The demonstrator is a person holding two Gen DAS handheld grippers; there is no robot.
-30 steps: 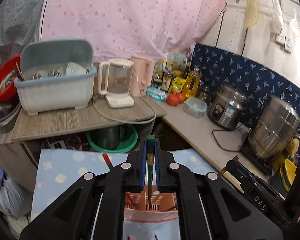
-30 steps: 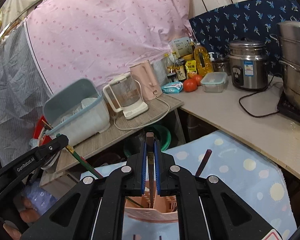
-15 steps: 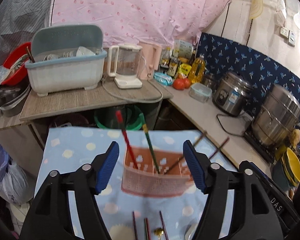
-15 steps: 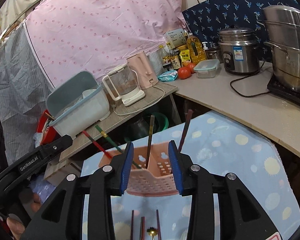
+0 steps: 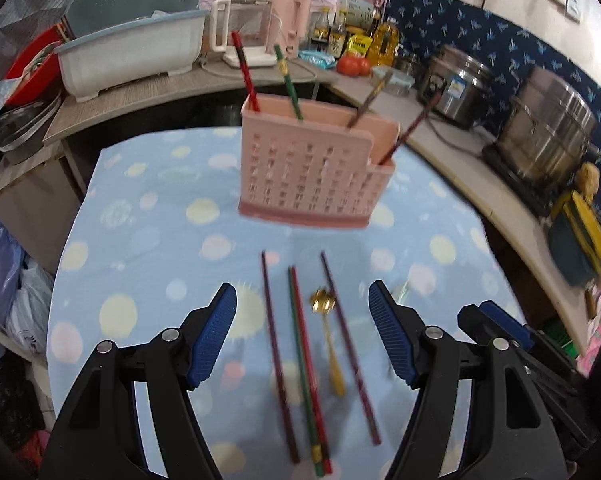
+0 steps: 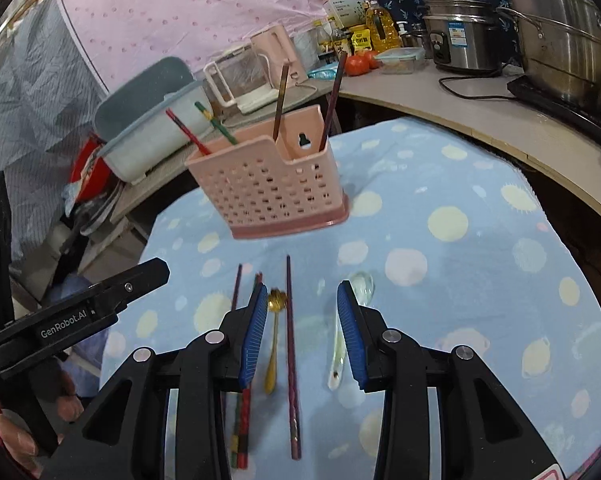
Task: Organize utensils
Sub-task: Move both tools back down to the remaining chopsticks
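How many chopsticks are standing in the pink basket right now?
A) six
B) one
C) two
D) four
D: four chopsticks stick up out of the pink basket: a red one, a green one and two dark ones; the others lie flat on the cloth.

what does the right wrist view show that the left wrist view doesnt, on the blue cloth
Only the right wrist view shows the clear spoon lying beside the right tool, and the keyhole slot in the pink holder's back wall.

Only the left wrist view shows all four loose chopsticks unobstructed between the open left tool.

Both show the pink holder with four chopsticks standing in it, the gold spoon, and the dotted blue cloth.
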